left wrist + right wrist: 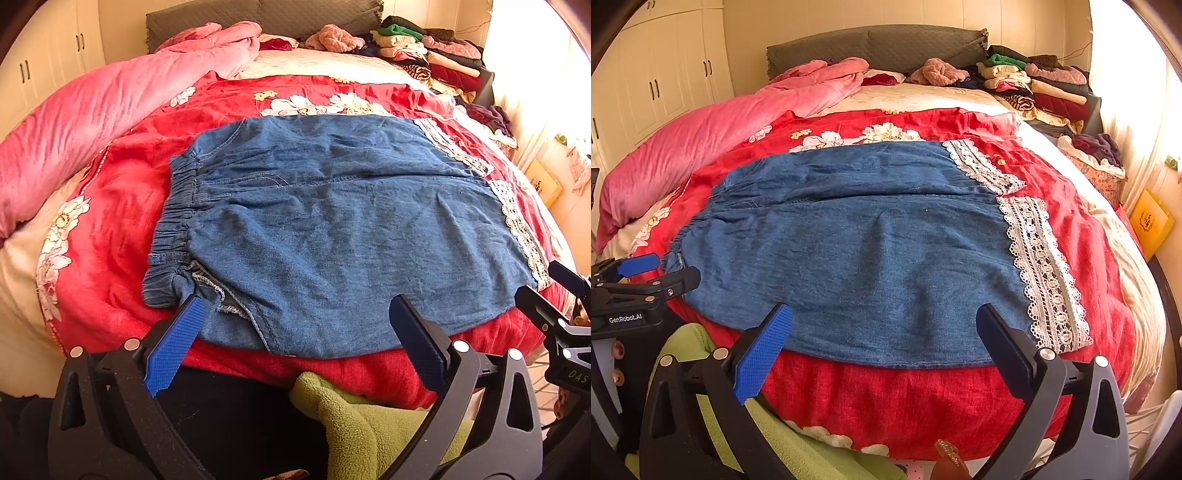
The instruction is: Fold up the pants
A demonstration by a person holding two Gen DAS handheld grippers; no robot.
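Pants (pixel 332 229) lay crosswise on the bed (pixel 923 398), waistband nearest left tool (pixel 295 332), hems nearest right tool (pixel 886 339); both spread, empty.

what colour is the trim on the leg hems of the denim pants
White openwork lace trim along the hems of the blue denim pants, clearest in the right wrist view.

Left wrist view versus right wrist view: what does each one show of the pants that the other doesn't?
Only the left wrist view shows the gathered elastic waistband in full, plus the frayed pocket edge near the left gripper.

Only the right wrist view shows the near lace hem whole, down to its bottom corner, and the yellow box beside the bed.

Both show the denim pants lying flat on the red floral blanket, both grippers open and holding nothing, and the clothes pile at the headboard.
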